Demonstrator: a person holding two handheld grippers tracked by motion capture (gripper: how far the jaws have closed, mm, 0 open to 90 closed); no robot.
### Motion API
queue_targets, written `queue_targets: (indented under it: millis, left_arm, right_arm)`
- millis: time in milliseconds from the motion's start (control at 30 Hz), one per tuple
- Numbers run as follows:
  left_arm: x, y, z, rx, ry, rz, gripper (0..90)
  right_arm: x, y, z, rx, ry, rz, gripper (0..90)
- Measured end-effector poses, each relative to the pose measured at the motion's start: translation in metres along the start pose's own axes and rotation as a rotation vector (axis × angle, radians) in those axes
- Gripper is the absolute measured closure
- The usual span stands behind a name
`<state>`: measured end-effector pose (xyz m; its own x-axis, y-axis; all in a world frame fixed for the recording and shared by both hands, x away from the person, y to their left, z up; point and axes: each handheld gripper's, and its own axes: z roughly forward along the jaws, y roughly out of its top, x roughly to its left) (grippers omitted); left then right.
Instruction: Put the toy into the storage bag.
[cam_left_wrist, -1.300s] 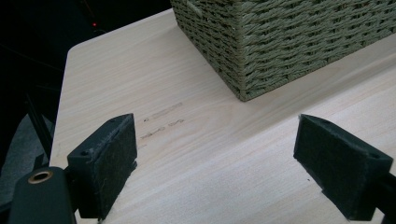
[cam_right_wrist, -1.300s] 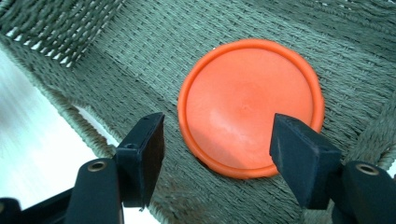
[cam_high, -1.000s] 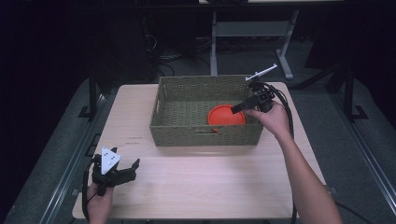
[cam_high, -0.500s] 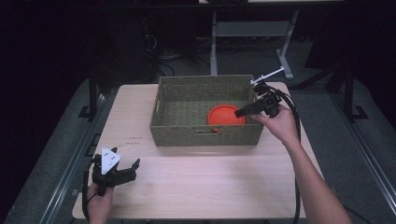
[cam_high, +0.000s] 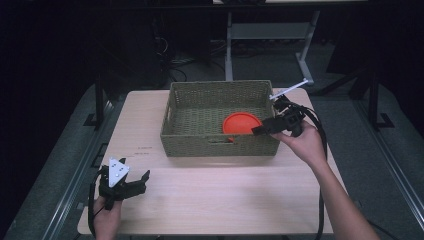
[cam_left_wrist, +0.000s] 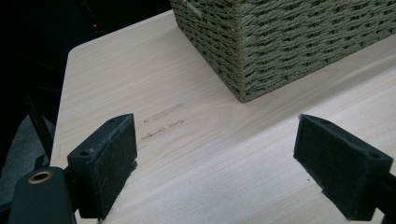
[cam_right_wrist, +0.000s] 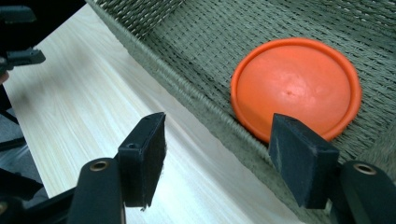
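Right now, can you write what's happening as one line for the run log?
round orange plastic disc: lying in woven green basket | right tool: open, empty, at basket's right rim | left tool: open, empty, over wooden table

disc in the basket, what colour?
Orange disc, lying flat in the woven basket; clearest in the right gripper view.

Light wooden table (cam_high: 225, 190) across the middle of the high view, rounded at the corners, pale grain running left to right. Faint dark marks (cam_high: 142, 150) in two short lines on its left part, seen again at centre left of the left gripper view. Grey floor (cam_high: 385, 150) on both sides, with a metal rail (cam_high: 70, 190) at lower left. Black posts at the table's far corners, one at left (cam_high: 98, 100), one at right (cam_high: 372, 95). Grey metal stand (cam_high: 265, 32) at upper centre. Loose cables (cam_high: 170, 55) at upper left, in the dark.
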<state>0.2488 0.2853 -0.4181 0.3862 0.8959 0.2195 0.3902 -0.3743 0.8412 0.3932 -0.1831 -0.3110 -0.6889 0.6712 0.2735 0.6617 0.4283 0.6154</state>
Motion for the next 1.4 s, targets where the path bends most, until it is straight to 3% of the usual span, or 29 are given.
queue_targets:
  millis: [667, 1400]
  left_arm:
    - [-0.002, 0.000, 0.000, -0.001, -0.003, -0.002, 12.9]
    - [-0.002, 0.000, 0.000, -0.003, -0.003, -0.003, 12.8]
  right_arm:
    - [0.005, -0.044, 0.002, 0.007, 0.028, 0.013, 35.0]
    - [-0.013, -0.099, 0.008, -0.037, 0.032, 0.081, 31.5]
